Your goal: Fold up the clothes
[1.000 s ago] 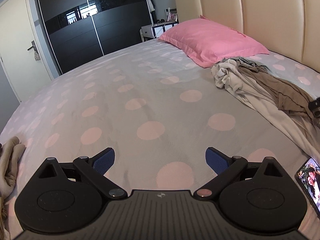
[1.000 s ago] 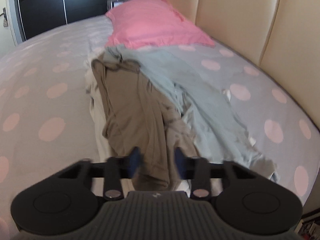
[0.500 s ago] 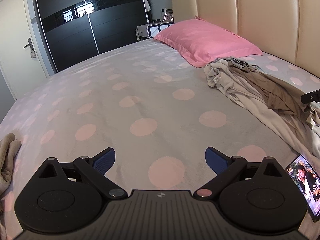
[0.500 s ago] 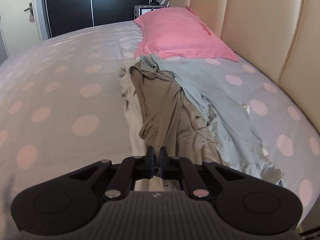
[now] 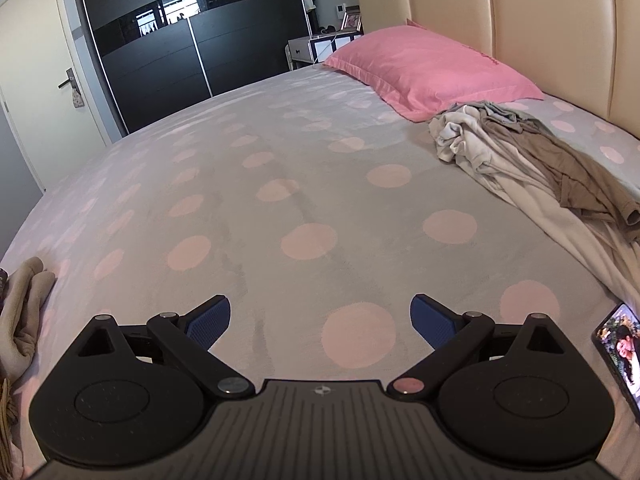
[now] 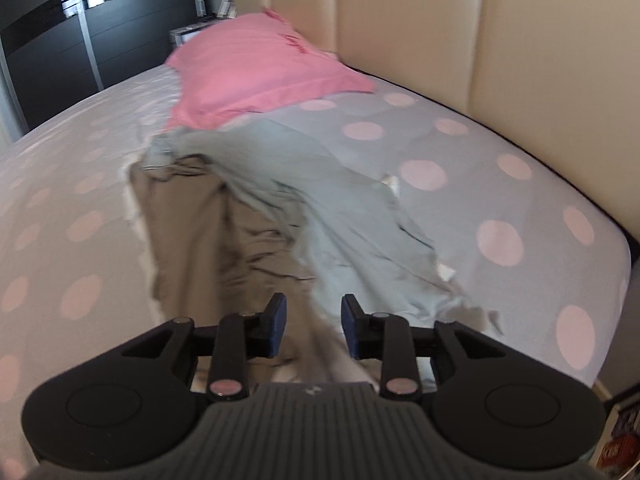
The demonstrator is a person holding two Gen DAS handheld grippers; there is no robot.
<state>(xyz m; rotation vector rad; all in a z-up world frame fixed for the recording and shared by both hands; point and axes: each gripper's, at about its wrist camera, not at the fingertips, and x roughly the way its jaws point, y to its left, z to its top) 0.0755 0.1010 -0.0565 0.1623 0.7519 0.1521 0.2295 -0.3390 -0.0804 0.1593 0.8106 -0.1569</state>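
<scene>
The left tongs [image 5: 320,318] are hovering spread wide over bare spotted bedding of the bed [image 5: 280,168], gripping nothing. The pile of clothes [image 5: 520,160] is lying well ahead and to their right, just below the pink pillow [image 5: 432,68]; a phone [image 5: 618,354] is lying face up just beside their right arm. The right tongs [image 6: 313,326] are standing partly parted directly over the pile, nothing pinched between them: the brown garment [image 6: 200,248] is spreading ahead to their left, the pale grey-blue garment [image 6: 320,200] ahead to their right
</scene>
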